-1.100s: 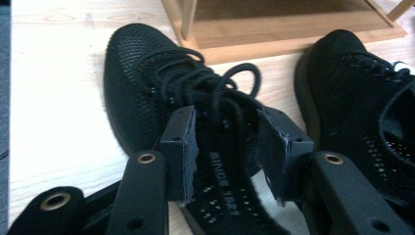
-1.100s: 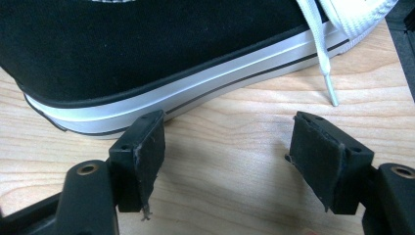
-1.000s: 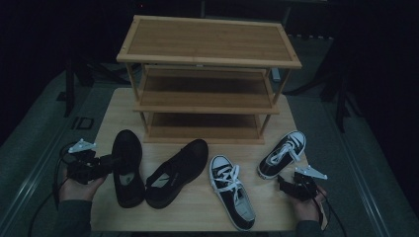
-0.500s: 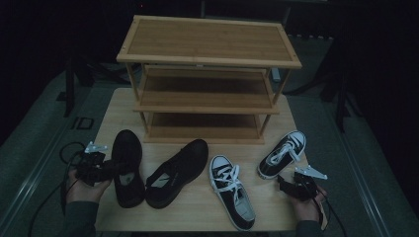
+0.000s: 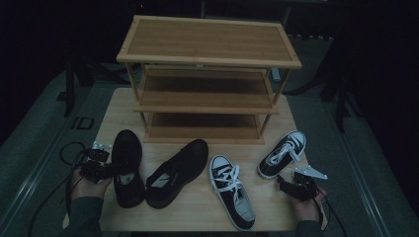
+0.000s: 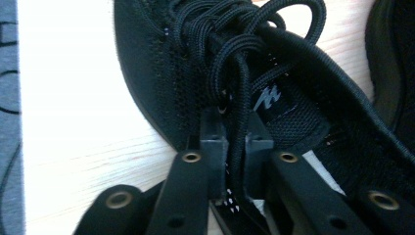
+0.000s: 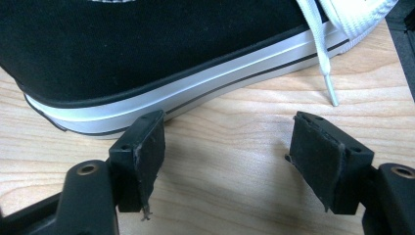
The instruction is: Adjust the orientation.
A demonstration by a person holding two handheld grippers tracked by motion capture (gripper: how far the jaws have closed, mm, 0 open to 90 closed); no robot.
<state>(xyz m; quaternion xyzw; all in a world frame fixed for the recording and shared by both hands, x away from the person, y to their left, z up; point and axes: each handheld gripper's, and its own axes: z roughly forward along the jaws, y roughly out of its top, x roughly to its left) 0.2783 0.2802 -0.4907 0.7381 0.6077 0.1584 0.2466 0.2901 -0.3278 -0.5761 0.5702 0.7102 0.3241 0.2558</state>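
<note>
In the left gripper view, the left claw [image 6: 234, 156] sits at the bottom centre of the frame, its jaws having just closed; they are now nearly together, pinching a black lace and the edge of the far-left black shoe [image 6: 254, 78] between them. The shoe fills the upper and right part of that frame, lying on the pale wooden tabletop [image 6: 88, 122].

In the high view, the left claw [image 5: 106, 168] is at the lower left, held by a hand, touching the left side of the same black shoe [image 5: 127, 168]. Just right of it lies a second black shoe [image 5: 178, 173], angled toward the upper right.

In the right gripper view, the right claw [image 7: 225, 161] has its jaws spread wide with bare tabletop between them, holding nothing. A black sneaker with a white sole [image 7: 161, 54] lies just beyond the left jaw, its white lace trailing at the upper right.

In the high view, the right claw [image 5: 286, 185] is at the lower right, near that sneaker [image 5: 282, 154]. A matching sneaker [image 5: 232, 190] lies at lower centre. A three-tier wooden shoe rack [image 5: 207, 44] stands at the back of the tabletop, in the upper centre of the frame.
</note>
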